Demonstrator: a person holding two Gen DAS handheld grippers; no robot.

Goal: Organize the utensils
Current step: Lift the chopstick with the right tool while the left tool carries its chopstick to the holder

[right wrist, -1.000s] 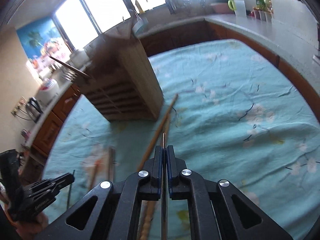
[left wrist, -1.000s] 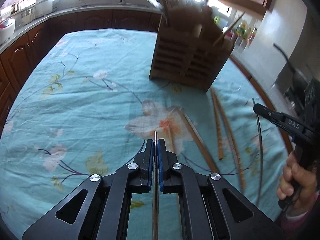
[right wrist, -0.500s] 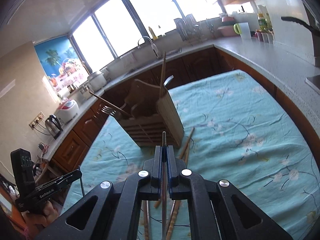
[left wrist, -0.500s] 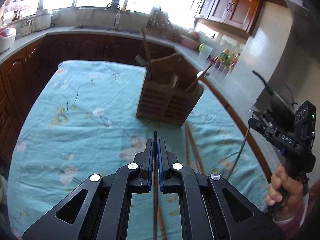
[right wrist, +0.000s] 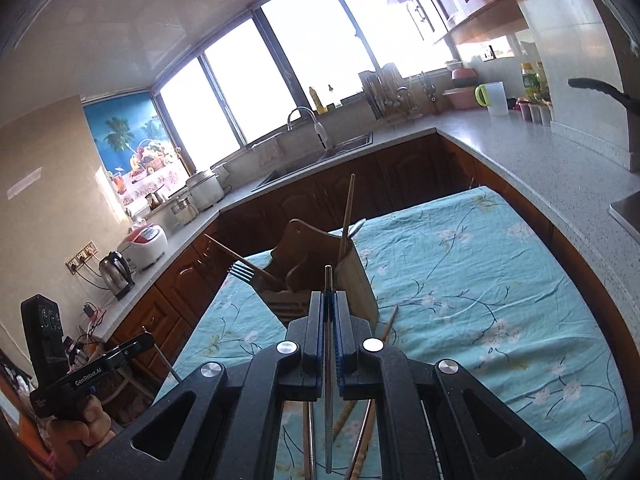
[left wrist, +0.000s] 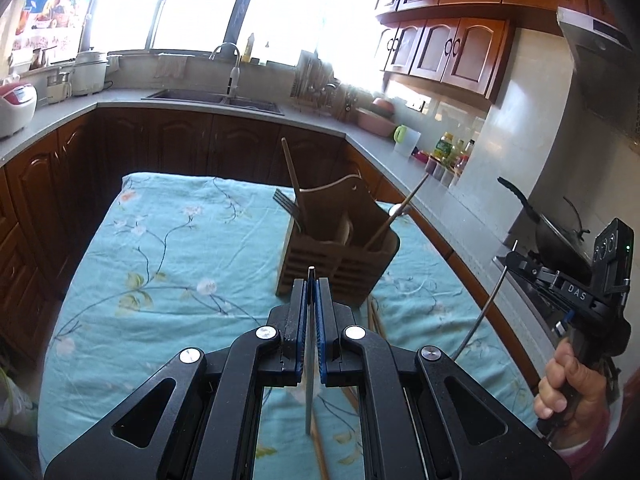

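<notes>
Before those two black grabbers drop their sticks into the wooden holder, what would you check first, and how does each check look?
1. Left gripper fingers clamp a thin metal chopstick: ok.
2. Right gripper fingers clamp the other metal chopstick: ok.
3. Slatted wooden utensil holder stands upright on the teal floral tablecloth: ok.
4. Free slot in the holder: cannot tell.
5. Wooden chopsticks on the cloth all put away: not ok.

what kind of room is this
A home kitchen, most likely. A sink with a curved faucet sits under the windows, wooden cabinets line the wall, and a rice cooker and electric kettle stand on the counter. A wooden utensil holder sits on a table with a floral cloth.
</notes>
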